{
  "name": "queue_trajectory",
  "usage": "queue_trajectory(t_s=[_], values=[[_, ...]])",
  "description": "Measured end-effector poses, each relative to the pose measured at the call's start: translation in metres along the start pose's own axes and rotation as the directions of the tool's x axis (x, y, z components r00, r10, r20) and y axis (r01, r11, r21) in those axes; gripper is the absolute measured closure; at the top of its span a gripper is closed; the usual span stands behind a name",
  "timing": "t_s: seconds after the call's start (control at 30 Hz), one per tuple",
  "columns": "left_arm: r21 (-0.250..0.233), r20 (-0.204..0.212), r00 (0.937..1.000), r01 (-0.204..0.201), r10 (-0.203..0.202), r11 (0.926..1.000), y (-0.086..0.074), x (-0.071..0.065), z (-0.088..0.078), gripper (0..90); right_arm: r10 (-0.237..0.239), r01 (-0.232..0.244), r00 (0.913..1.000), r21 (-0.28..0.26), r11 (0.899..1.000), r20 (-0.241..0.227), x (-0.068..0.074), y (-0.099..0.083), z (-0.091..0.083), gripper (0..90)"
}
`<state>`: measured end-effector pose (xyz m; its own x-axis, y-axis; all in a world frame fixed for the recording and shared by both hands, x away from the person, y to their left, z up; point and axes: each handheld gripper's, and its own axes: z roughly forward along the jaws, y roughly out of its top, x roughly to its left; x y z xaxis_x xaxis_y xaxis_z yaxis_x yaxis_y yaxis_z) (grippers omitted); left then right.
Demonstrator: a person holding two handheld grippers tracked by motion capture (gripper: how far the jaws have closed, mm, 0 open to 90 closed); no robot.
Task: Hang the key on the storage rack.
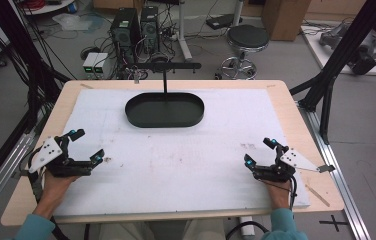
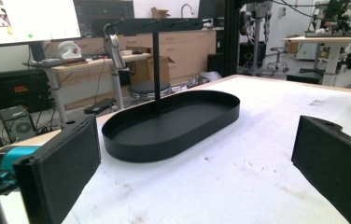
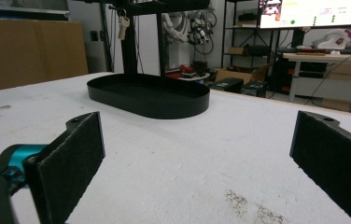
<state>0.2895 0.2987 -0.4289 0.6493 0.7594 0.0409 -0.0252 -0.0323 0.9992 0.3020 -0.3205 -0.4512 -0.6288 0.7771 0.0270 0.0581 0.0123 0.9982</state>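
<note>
We list a wooden table [image 1: 296, 107] carrying a white mat [image 1: 186, 165]; a black oval tray [image 1: 164, 110] with upright stand, far centre; left gripper [image 1: 87, 146] and right gripper [image 1: 259, 151] at the near corners, jaws apart, holding nothing.

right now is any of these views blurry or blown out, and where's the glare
High view: even, soft lighting, mild softness overall, the black tray reads clearly. Left gripper view: the monitor at top left is blown out white; near jaw pads slightly soft. Right gripper view: the bright screen at top right is overexposed, the tray is sharp, and the wall behind it is dim.
</note>
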Motion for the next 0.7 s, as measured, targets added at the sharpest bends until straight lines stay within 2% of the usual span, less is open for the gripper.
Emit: queue_trajectory(t_s=[0.23, 0.33, 0.37, 0.5, 0.6, 0.7], values=[[0.001, -0.014, 0.9998, 0.016, -0.016, 0.9999, -0.020, -0.004, -0.007, 1.7, -0.003, 0.003, 1.0000, -0.003, 1.000, 0.001, 0.000, 0.000, 0.000, 2.2], [0.028, -0.005, 0.9998, 0.021, -0.021, 0.9994, -0.026, -0.005, -0.006, 1.7, -0.003, 0.003, 1.0000, -0.003, 1.000, 0.001, 0.000, 0.000, 0.000, 2.2], [0.021, -0.003, 0.9999, 0.017, -0.016, 0.9996, -0.026, -0.005, -0.006, 1.7, -0.002, 0.002, 1.0000, -0.003, 1.000, 0.001, 0.000, 0.000, 0.000, 2.2], [0.005, -0.008, 0.9991, 0.043, -0.043, 0.9991, -0.027, -0.003, -0.008, 1.7, -0.002, 0.002, 1.0000, -0.004, 1.000, -0.001, 0.000, 0.000, 0.000, 2.2], [-0.029, -0.023, 0.9977, 0.063, -0.064, 0.9976, -0.028, -0.002, -0.011, 1.7, -0.002, 0.002, 1.0000, -0.004, 1.000, 0.000, 0.000, 0.000, 0.000, 2.2], [-0.027, -0.023, 0.9979, 0.061, -0.061, 0.9978, -0.028, -0.002, -0.011, 1.7, 0.000, 0.000, 1.0000, -0.003, 1.000, -0.001, 0.000, 0.000, 0.000, 2.2]])
